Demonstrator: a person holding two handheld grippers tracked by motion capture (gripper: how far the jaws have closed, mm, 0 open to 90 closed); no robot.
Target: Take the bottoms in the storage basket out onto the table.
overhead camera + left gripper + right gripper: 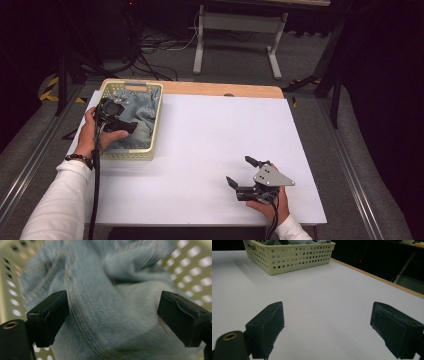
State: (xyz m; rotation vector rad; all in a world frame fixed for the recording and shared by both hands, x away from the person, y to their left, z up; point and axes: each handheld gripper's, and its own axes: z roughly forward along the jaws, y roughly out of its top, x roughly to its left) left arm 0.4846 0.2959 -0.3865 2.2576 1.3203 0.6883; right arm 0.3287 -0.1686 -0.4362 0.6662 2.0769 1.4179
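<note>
A pale yellow perforated basket (155, 125) stands at the table's far left and holds crumpled light-blue jeans (142, 112). My left gripper (124, 125) reaches down into the basket, open. In the left gripper view its jaws stand wide apart on either side of a denim fold with a seam (112, 312). My right gripper (242, 172) rests open near the front right of the white table, with bare table top between its jaws. In the right gripper view the basket (294, 257) stands far off at the upper left.
The white table top (210, 135) has a wooden edge strip (225, 90) at the far side. Beyond it are a white table frame (240, 37) and cables on the floor. Dark curtains stand to both sides.
</note>
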